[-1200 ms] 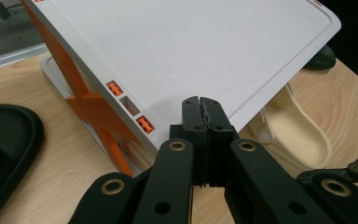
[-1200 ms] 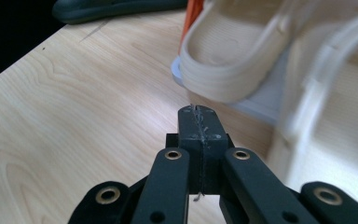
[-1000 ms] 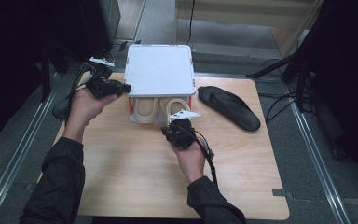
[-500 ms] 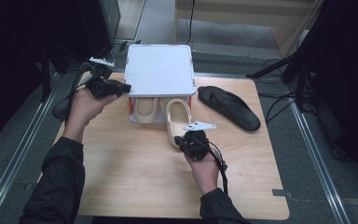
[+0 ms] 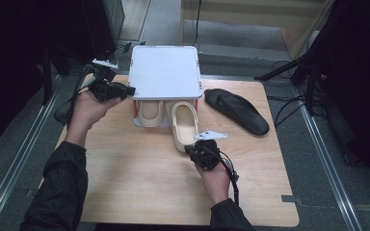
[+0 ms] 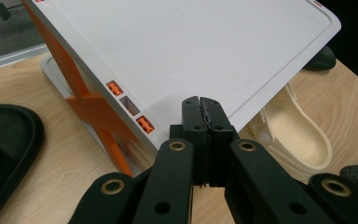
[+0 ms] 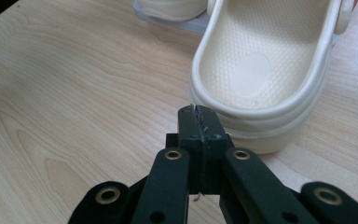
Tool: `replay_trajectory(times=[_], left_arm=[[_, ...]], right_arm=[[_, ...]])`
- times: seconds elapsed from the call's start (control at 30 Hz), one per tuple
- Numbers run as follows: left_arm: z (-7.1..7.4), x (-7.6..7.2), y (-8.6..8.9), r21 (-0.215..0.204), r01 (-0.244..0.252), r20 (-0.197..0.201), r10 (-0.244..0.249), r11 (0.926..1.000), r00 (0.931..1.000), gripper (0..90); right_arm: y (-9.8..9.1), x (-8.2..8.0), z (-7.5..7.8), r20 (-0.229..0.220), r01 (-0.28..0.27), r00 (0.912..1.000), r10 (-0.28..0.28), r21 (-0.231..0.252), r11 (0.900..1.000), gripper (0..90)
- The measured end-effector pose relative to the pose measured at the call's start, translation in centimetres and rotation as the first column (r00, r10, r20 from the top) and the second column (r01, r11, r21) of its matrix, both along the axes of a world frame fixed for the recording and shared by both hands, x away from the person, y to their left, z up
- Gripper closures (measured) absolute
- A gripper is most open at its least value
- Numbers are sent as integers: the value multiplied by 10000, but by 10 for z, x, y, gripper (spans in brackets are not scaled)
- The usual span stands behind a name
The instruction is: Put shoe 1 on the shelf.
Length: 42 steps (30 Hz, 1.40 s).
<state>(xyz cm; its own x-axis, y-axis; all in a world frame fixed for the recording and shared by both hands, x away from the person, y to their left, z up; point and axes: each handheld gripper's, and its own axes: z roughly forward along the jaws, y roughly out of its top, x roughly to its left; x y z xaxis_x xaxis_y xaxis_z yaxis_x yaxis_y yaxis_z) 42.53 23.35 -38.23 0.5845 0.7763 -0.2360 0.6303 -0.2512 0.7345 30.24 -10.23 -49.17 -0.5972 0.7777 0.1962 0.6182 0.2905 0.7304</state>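
Cream foam clogs number two: one clog (image 5: 184,126) juts out from under the rack toward the middle of the high view, its heel toward the person, and a second clog (image 5: 150,113) sits just left of it, tucked under the shelf. One white rack (image 5: 165,72) with orange side braces stands at the upper centre of the tabletop, its flat top covering the toes of both clogs. One black insole (image 5: 237,109) lies to the right of the rack, well apart from the clogs.

Two tongs are in play. The right tongs (image 5: 196,147) sit just below the heel of the nearer clog; in the right gripper view they (image 7: 198,122) are clenched on nothing, tips just beside the heel rim (image 7: 261,119), and I cannot tell whether they touch it. The left tongs (image 5: 129,90) hang at the rack's left edge, also clenched and empty, tips (image 6: 202,110) against or just short of the shelf's rim.

Pale wood grain covers the tabletop (image 5: 139,178). Around it are grey floor, metal rails on both sides, cables and dark stands.
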Motion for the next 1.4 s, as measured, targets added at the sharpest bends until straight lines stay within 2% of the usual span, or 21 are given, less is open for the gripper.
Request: replay_trajectory(times=[0.37, 0.87, 1.07, 1.2, 1.27, 1.4], left_arm=[[0, 0, 0, -13, 11, -4, -11, 10000, 10000, 900], [0, 0, -1, -7, -12, 17, 12, 10000, 10000, 900], [0, 0, 0, -25, -3, 13, 3, 10000, 10000, 900], [0, 0, 0, -8, 9, 20, -9, 10000, 10000, 900], [0, 0, 0, -30, 4, 29, -4, 10000, 10000, 899], [0, 0, 1, -39, 33, -17, -33, 10000, 10000, 899]], right_arm=[[0, 7, -7, -112, 181, 9998, -184, -188, 9997, 900], [0, 17, -11, -239, 333, 9992, -335, -112, 9994, 900], [6, 26, -9, -164, 397, 9991, -399, -96, 9992, 900], [13, 36, -7, -125, 275, 9995, -279, -353, 9990, 900], [15, 41, -6, -158, 279, 9995, -284, -279, 9992, 900], [22, 53, -4, -150, 294, 9994, -301, -443, 9986, 900]])
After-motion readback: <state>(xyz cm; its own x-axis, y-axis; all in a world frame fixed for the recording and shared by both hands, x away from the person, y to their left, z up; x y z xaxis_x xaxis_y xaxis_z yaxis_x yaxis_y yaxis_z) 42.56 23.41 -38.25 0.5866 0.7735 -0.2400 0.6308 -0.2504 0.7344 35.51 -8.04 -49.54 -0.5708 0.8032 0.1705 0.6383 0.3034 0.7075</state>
